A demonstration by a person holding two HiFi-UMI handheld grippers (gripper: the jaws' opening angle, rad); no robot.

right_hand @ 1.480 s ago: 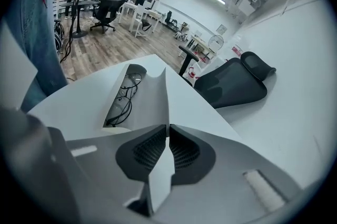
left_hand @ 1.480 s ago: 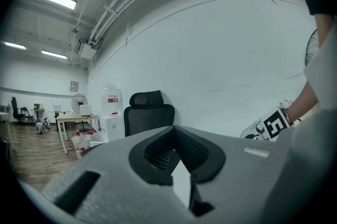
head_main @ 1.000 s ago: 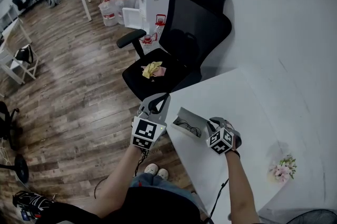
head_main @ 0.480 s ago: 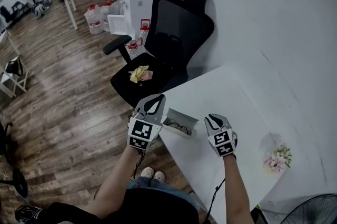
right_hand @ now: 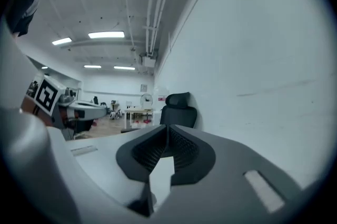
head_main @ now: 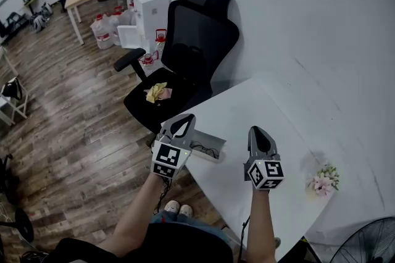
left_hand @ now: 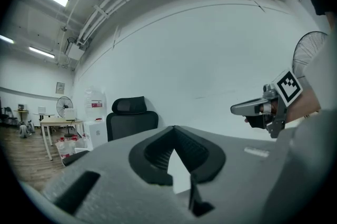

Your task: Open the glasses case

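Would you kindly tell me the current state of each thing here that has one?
Pale grey rectangular glasses case: open, dark glasses inside.
Left gripper: jaws together, empty.
Right gripper: jaws closing, nothing between them.
Black office chair: unoccupied, crumpled yellow cloth on seat.

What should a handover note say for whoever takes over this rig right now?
Left gripper: jaws together, empty, held in the air just left of the glasses case.
Right gripper: jaws closing with nothing between them, held over the table, right of the case and clear of it.
Glasses case: lies open near the table's edge, between the two grippers, with glasses inside.
Done: the case is open.
Left: nothing obvious on the case itself.
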